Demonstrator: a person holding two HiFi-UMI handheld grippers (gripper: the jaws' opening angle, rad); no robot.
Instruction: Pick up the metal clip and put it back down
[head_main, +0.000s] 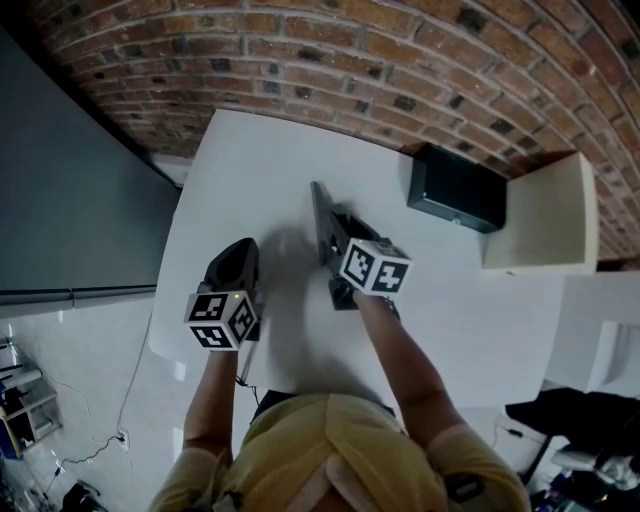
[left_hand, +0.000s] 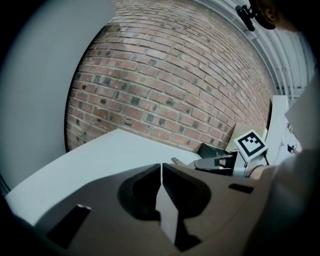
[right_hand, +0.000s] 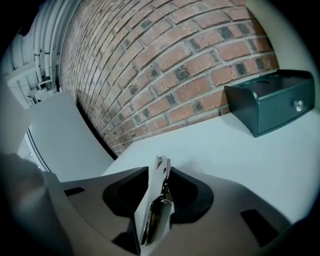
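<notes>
Overhead, a person stands at a white table (head_main: 270, 160) set against a brick wall (head_main: 350, 50), one gripper in each hand. The right gripper (right_hand: 161, 172) reaches further across the table, angled down toward its surface. In the right gripper view, the metal clip (right_hand: 152, 220) stands upright between its jaws, leaning slightly with its silver plate against the left pad. The gap is no wider than the clip, so the clip looks pinched, though how firmly the far pad presses on it is hard to judge. From the head view the clip itself is too small to pick out.

The left gripper (left_hand: 161, 167) hangs nearer the person, above the table's near edge, with its jaws pressed together along a thin line and nothing between them.

A dark green box (head_main: 455, 187) sits on the table by the wall, to the right of the right gripper. Beside it stands a beige box (head_main: 540, 215).
</notes>
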